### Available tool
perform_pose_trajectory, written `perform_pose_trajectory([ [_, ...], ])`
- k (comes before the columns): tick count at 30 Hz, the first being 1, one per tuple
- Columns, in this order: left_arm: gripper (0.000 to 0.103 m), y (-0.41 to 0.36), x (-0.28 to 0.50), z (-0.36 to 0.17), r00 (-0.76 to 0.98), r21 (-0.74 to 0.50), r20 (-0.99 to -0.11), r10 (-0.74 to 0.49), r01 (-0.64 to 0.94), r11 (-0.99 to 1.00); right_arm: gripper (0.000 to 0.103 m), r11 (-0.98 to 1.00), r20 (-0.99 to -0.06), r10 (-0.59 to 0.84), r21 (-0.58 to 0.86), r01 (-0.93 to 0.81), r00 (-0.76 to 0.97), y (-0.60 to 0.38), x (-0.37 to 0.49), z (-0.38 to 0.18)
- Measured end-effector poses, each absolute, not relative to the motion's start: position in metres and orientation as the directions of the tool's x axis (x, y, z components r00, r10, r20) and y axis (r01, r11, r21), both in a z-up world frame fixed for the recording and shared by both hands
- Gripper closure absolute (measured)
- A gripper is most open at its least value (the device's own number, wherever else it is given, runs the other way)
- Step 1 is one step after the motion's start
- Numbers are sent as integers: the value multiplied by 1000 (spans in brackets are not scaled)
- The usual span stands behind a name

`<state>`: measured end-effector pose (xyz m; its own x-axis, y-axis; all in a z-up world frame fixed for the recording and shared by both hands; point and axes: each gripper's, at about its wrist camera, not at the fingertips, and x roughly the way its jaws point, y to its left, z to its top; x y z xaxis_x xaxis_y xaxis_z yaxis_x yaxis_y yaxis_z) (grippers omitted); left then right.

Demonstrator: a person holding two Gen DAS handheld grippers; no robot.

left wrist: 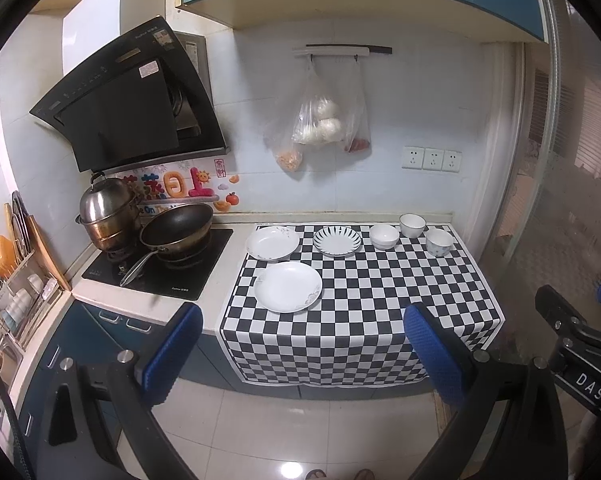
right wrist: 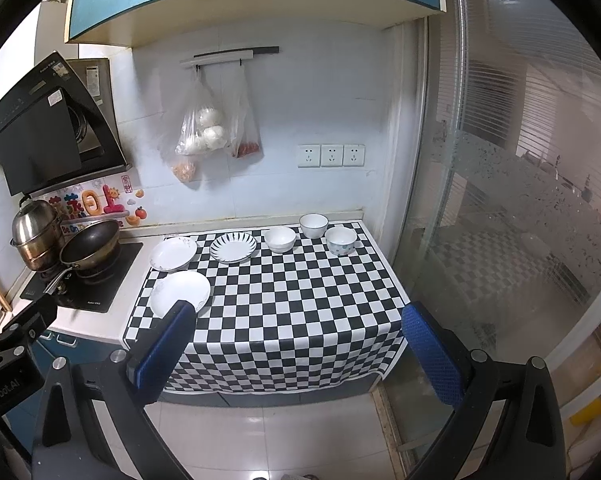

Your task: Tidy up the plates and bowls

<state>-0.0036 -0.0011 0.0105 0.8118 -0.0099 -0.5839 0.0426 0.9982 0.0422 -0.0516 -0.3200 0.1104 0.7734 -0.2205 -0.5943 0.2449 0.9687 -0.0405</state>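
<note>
Hovering spread and empty, both tongs face the checkered cloth [left wrist: 360, 320]; the nearest white plate [left wrist: 287, 287] lies centre-left, closer to the left gripper [left wrist: 302, 354] than the right gripper [right wrist: 298, 354].

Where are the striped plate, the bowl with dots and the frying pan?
Striped plate [left wrist: 337, 241], left wrist view: middle of its patterned face.
Bowl with dots [right wrist: 341, 242], right wrist view: its outer front wall.
Frying pan [left wrist: 177, 225], left wrist view: its dark inside.
</note>
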Motion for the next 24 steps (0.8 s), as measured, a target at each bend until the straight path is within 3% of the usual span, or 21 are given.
perform_pose_trajectory([
  [24, 0, -4, -3, 4, 810, 45, -586, -9, 43, 998, 0, 968, -598, -223, -44, 246, 770, -318, -45, 102],
])
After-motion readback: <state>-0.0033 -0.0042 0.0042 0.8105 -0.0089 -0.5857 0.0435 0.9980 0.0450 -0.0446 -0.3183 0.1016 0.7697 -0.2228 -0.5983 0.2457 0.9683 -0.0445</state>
